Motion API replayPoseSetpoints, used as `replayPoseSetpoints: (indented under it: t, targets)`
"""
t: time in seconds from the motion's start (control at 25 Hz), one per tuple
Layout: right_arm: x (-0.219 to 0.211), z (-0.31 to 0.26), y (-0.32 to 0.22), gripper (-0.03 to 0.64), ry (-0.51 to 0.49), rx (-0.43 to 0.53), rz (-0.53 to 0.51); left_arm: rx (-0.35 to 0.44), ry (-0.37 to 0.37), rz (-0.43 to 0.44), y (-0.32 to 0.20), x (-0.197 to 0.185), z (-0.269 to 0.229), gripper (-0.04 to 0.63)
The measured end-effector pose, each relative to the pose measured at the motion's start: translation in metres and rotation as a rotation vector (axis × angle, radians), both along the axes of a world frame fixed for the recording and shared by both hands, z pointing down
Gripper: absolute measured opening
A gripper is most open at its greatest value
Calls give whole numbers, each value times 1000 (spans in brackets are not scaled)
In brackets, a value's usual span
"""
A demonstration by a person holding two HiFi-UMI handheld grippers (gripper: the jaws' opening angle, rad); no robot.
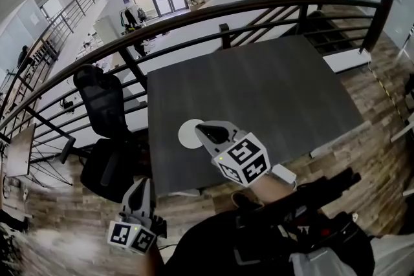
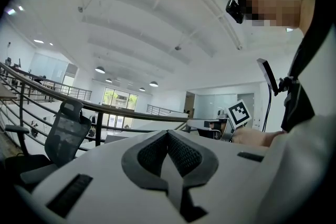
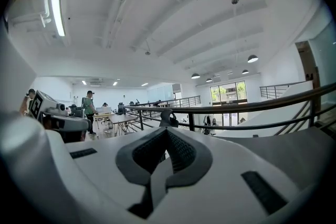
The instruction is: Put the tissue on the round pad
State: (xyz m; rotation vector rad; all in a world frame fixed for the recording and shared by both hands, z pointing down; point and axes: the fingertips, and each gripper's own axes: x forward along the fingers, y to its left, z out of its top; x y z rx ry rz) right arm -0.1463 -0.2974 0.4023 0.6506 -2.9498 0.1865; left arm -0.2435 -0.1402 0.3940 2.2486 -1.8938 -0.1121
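Observation:
The white round pad (image 1: 187, 134) lies on the dark grey table (image 1: 272, 94) near its front left corner. My right gripper (image 1: 199, 128) hovers over the pad's right side and covers part of it, with its jaws shut and nothing between them (image 3: 167, 131). My left gripper (image 1: 143, 183) hangs low, off the table's front left corner over the floor, also shut and holding nothing (image 2: 168, 134). No tissue shows in any view. A small white thing (image 1: 283, 173) sits at the table's front edge by my right hand; I cannot tell what it is.
A black office chair (image 1: 103, 103) stands at the table's left side. A curved black railing (image 1: 259, 6) runs behind the table. Wood-pattern floor (image 1: 362, 132) lies to the right. A black rig (image 1: 304, 197) sits on the person's chest.

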Motion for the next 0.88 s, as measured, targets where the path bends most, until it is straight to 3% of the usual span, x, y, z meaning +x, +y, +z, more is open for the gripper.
replayPoseSetpoints:
  t: [0.36, 0.88]
  targets:
    - [3, -9, 1, 2, -15, 9, 12, 55, 50, 44, -6, 9, -15, 5]
    - [8, 2, -4, 2, 2, -2, 33, 54, 61, 69, -8, 12, -11, 5]
